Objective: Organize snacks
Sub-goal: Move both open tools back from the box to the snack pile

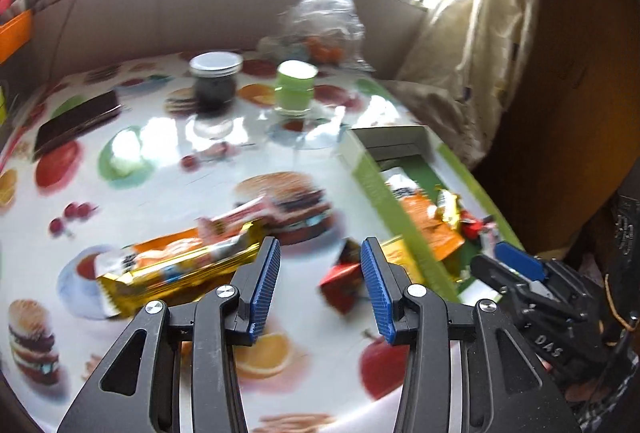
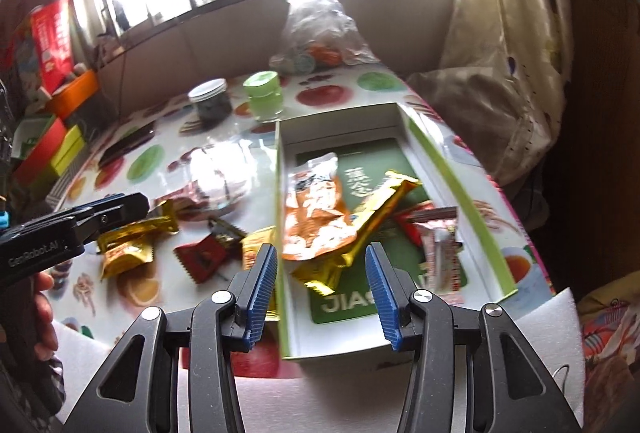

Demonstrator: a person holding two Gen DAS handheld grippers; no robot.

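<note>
Green-rimmed box (image 2: 476, 193) on bench (image 2: 168, 161): orange packet (image 2: 316, 209), gold bar (image 2: 372, 213), red wrappers inside. Loose snacks (image 2: 132, 245) beside box. Left hand-held gripper (image 1: 320, 273) spread, empty. Right hand-held gripper (image 2: 322, 277) spread, empty.

"JIAS" on green box (image 2: 344, 307) liner, "GenRobot.AI" on left hand-held gripper (image 2: 120, 209)

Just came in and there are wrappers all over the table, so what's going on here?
A person with a two-finger gripper in each hand is sorting snacks into a green-edged box. Several packets already lie inside it, among them an orange packet and a gold bar. More remain on the fruit-print table, such as a small red packet and a long gold bar. Both the left gripper and the right gripper are open and hold nothing.
</note>
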